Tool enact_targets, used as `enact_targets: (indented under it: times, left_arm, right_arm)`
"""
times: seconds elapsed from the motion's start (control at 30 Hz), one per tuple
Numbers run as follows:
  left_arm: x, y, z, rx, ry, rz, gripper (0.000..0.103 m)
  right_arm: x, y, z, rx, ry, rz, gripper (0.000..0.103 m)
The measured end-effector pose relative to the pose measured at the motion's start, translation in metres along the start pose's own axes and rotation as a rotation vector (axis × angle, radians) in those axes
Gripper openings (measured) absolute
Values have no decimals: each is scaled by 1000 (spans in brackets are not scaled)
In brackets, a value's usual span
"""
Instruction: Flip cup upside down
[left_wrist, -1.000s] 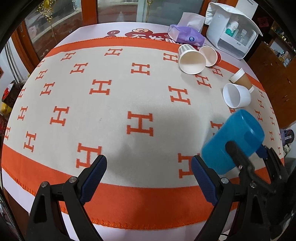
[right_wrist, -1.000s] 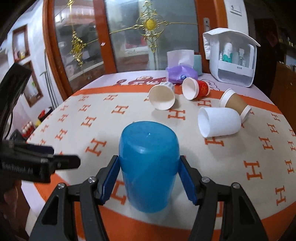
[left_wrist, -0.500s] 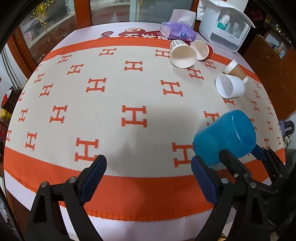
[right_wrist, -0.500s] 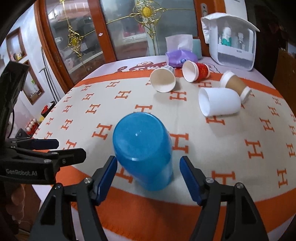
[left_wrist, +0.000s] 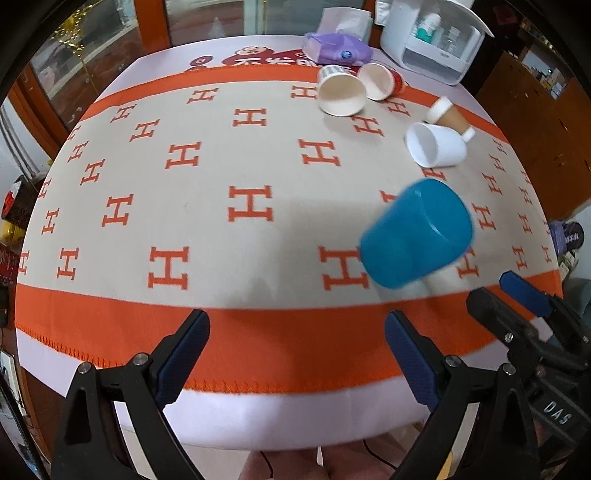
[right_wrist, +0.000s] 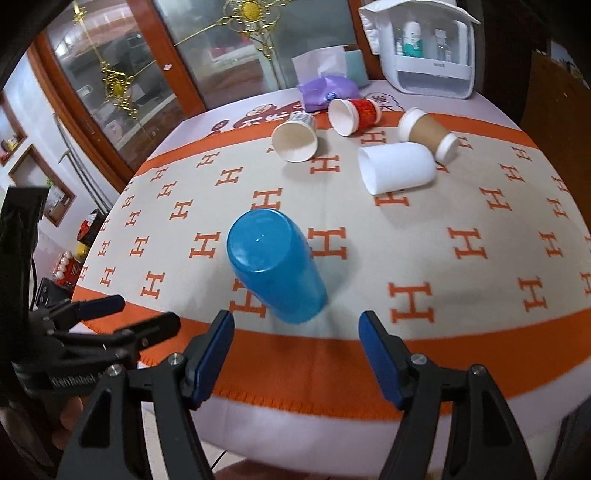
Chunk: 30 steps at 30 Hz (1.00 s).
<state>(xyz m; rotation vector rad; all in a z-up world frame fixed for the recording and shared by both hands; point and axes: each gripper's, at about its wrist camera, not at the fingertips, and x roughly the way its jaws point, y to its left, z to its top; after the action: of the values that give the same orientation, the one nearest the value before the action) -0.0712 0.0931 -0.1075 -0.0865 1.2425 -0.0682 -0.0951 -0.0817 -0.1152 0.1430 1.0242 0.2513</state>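
A cream cloth (right_wrist: 424, 240) patterned with orange H marks and an orange border covers the table. At its far side four cups lie on their sides: a striped paper cup (right_wrist: 297, 138), a red cup (right_wrist: 352, 114), a brown sleeved cup (right_wrist: 428, 134) and a white cup (right_wrist: 397, 168). Behind them sit a purple tissue pack (right_wrist: 327, 90) and a white storage box (right_wrist: 428, 48).

1. The blue cup (right_wrist: 275, 267) looks like smooth plastic, faintly glossy, with a small highlight on its flat base.
2. The blanket (right_wrist: 424, 236) over the table is woven cloth — matt, soft-looking, with a stitched orange edge.
3. The white cup (right_wrist: 397, 168) is matt and plain; whether paper or plastic I cannot tell.
4. The brown cup (right_wrist: 424, 133) has a dull paper sleeve.
5. The right claw (right_wrist: 297, 356) shows matt black plastic arms, textured blue pads (right_wrist: 380, 360) and small shiny metal screws; the left claw (left_wrist: 295, 362) looks the same.
6. The white organiser (right_wrist: 428, 48) is glossy plastic.
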Motion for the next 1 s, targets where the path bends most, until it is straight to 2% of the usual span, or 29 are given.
enact_targets:
  times: [0.2, 0.43, 0.6, 1.0]
  left_arm:
    - [-34, -16, 3, 29, -59, -1, 95]
    - [-78, -28, 17, 42, -172, 53, 99]
    - [-102, -39, 17, 58, -246, 104, 99]
    - [-118, -53, 11, 60, -296, 129, 99]
  right_arm:
    - [-36, 2, 8, 30, -5, -29, 70]
    - [-81, 5, 18, 36, -77, -85, 70]
    - [-98, 4, 21, 41, -115, -99, 70]
    - [-114, 7, 21, 14, -154, -131, 70]
